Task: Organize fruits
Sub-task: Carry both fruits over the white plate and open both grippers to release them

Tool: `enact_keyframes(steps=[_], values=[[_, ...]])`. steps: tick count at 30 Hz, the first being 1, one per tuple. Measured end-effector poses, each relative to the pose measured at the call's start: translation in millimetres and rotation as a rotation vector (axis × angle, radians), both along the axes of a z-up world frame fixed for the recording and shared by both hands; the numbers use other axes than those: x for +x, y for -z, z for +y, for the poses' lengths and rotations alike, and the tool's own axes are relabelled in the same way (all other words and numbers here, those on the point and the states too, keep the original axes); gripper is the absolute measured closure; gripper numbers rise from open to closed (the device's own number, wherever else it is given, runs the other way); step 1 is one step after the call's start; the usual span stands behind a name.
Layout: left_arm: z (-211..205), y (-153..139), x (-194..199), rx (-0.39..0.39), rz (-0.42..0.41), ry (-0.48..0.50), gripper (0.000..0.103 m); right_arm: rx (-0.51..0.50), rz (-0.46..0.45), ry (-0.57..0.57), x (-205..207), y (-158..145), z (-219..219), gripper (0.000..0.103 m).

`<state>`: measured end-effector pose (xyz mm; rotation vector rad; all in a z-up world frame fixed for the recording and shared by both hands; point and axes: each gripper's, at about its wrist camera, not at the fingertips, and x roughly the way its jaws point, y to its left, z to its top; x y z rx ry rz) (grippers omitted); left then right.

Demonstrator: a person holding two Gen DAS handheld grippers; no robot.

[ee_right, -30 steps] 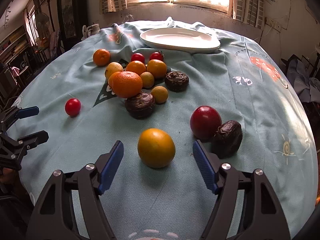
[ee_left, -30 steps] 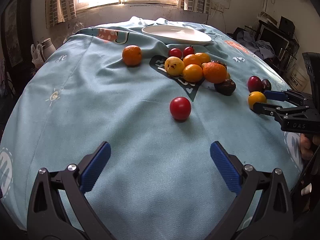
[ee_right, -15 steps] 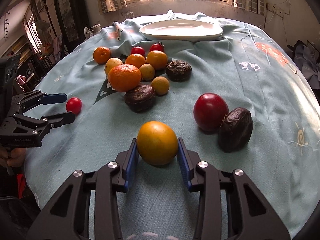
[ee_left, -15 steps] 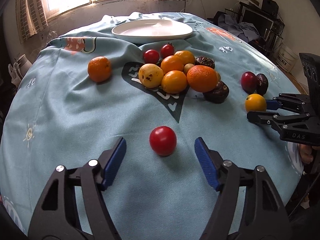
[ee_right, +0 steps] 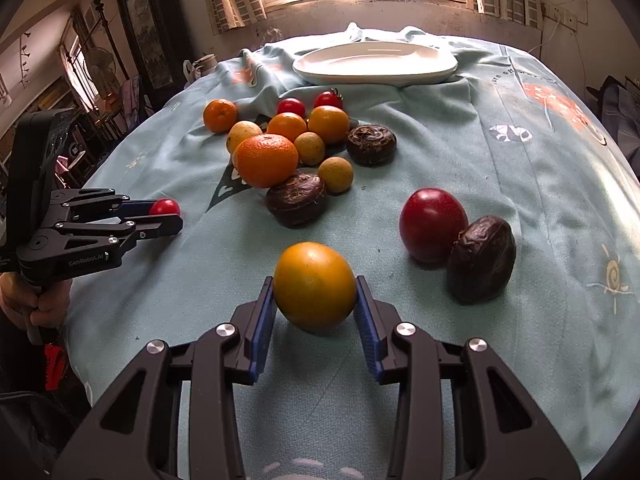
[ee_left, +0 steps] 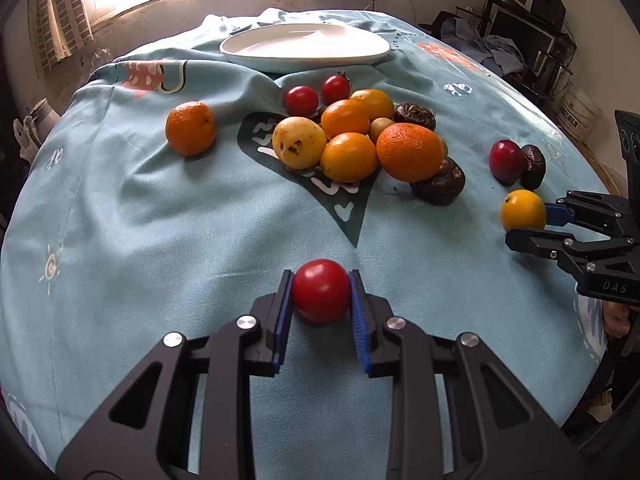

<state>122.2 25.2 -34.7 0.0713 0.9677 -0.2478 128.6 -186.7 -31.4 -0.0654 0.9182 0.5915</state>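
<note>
My left gripper is shut on a small red tomato at the near edge of the blue cloth; it also shows in the right wrist view. My right gripper is shut on a yellow-orange fruit, which also shows in the left wrist view at the right. A cluster of oranges, yellow fruits, red tomatoes and dark passion fruits lies mid-table. A lone mandarin sits to its left. A white plate stands at the far side.
A red plum and a dark wrinkled fruit lie just right of my right gripper. The blue tablecloth is rumpled near the plate. Shelves and clutter stand beyond the table's right edge.
My left gripper moved forward around the red tomato and closed on it. My right gripper closed on the yellow-orange fruit, which now seems slightly raised.
</note>
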Motion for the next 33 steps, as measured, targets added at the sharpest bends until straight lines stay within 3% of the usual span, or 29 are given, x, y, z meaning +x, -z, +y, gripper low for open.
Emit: enact_keyframes(steps=[6, 9, 12, 18, 23, 26, 27, 29, 33], values=[[0.4, -47.1, 32.9, -0.029, -0.094, 0.015, 0.076, 0.130, -0.048, -0.008, 35.9, -45.0, -5.1, 0.064], [-3.6, -71.5, 78.4, -0.025, -0.158, -0.011, 0.076, 0.152, -0.120, 0.049, 82.2, -70.6, -3.8, 0.064], [-10.4, -81.6, 138.9, -0.026, -0.172, -0.030, 0.076, 0.133, -0.128, 0.087, 143.2, -80.3, 5.9, 0.064], [-21.9, -60.2, 249.7, 0.020, -0.089, -0.085, 0.076, 0.005, -0.032, 0.080, 240.6, -55.6, 35.9, 0.064], [-28.5, -28.2, 285.4, 0.070, -0.004, -0.092, 0.075, -0.105, 0.033, 0.035, 269.2, -24.8, 55.1, 0.064], [-28.8, -17.3, 292.1, 0.077, 0.017, -0.095, 0.074, -0.114, 0.054, 0.024, 272.5, -13.4, 59.1, 0.064], [-30.4, -16.2, 291.4, 0.088, 0.013, -0.093, 0.072, -0.115, 0.058, 0.022, 273.1, -12.7, 60.1, 0.064], [-32.3, -20.7, 284.4, 0.127, -0.029, -0.108, 0.026, -0.110, 0.041, 0.033, 269.7, -16.1, 57.6, 0.058], [-26.9, -50.4, 247.1, 0.119, -0.136, -0.110, 0.017, -0.067, -0.032, 0.050, 241.5, -43.3, 40.4, 0.053]])
